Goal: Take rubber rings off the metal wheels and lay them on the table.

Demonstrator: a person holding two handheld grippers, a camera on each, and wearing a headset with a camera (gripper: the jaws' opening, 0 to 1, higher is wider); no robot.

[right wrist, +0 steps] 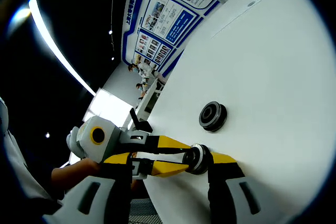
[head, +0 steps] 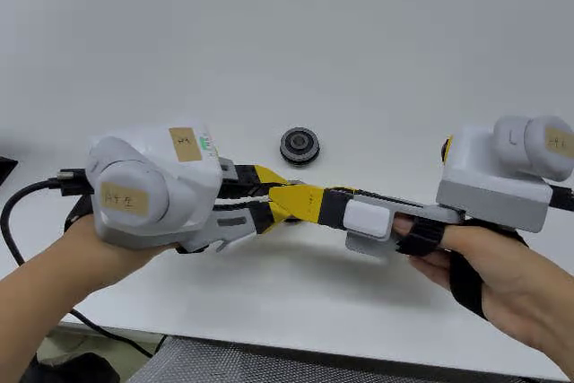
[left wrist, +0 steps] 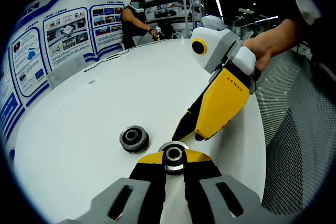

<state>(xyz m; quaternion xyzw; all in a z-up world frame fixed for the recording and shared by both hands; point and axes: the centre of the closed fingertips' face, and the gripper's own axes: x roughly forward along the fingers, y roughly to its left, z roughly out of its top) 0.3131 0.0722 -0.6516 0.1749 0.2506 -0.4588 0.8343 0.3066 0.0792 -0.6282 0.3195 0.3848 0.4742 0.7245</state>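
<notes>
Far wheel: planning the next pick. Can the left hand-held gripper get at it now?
Probably not yet: the left hand-held gripper is shut on another wheel, though the table up to the far wheel looks free.

Your table [head: 269, 60] is smooth, matt white; the loose wheel [head: 300, 145] wears dull black rubber, the held wheel [left wrist: 174, 157] shows shiny metal — the yellow jaws look glossy plastic.

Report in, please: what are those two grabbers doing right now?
Left gripper and right gripper both shut on one metal wheel. Second wheel lies on table beyond, untouched. Nothing blocking.
</notes>
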